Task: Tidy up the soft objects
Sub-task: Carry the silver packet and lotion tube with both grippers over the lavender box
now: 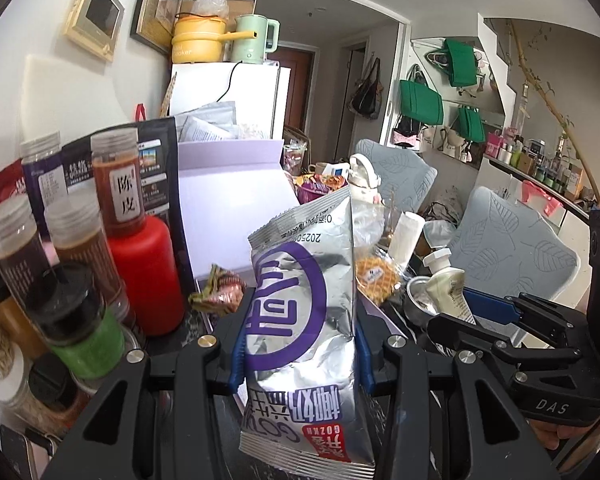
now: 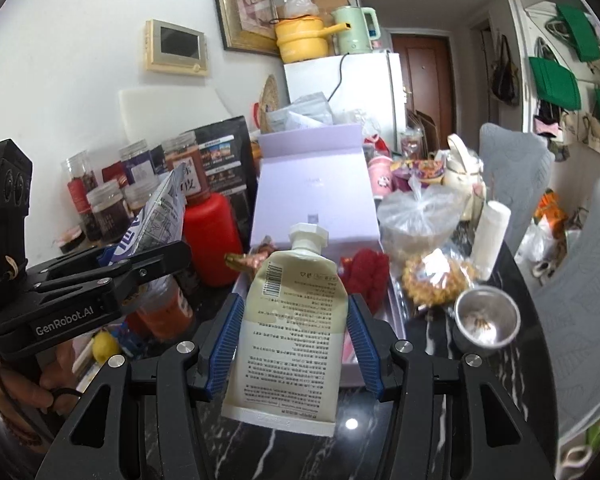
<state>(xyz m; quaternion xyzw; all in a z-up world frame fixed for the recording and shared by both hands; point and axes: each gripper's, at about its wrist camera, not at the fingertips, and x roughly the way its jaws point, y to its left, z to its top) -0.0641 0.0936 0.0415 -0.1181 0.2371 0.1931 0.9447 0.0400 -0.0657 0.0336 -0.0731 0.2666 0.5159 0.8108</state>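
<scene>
Two grippers are raised side by side over a black marble table (image 2: 432, 380), each clamped on a soft pack. The left gripper (image 1: 300, 344) pinches a silver snack bag (image 1: 300, 320) between its blue pads (image 1: 238, 348); the bag stands upright with its print upside down, its top edge toward 12 o'clock. The right gripper (image 2: 292, 344) grips a cream squeeze tube (image 2: 292, 320) at mid-body, white cap toward 12 o'clock, flat crimped end toward 6 o'clock. In the right wrist view the left gripper appears at 9 o'clock, a hand (image 2: 40, 380) around its handle.

Beyond the tube, at 12 o'clock, an open lilac box (image 2: 316, 200) lies with its lid upright; a red fuzzy item (image 2: 366, 276) and a brown wrapped sweet (image 2: 252, 260) sit at its near end. At 2 o'clock a steel cup (image 2: 486, 316) stands on the table, contents unclear; past it a clear bag of golden snacks (image 2: 436, 276). At 10 o'clock, spice jars (image 2: 108, 208) flank a red bottle (image 2: 212, 236).
</scene>
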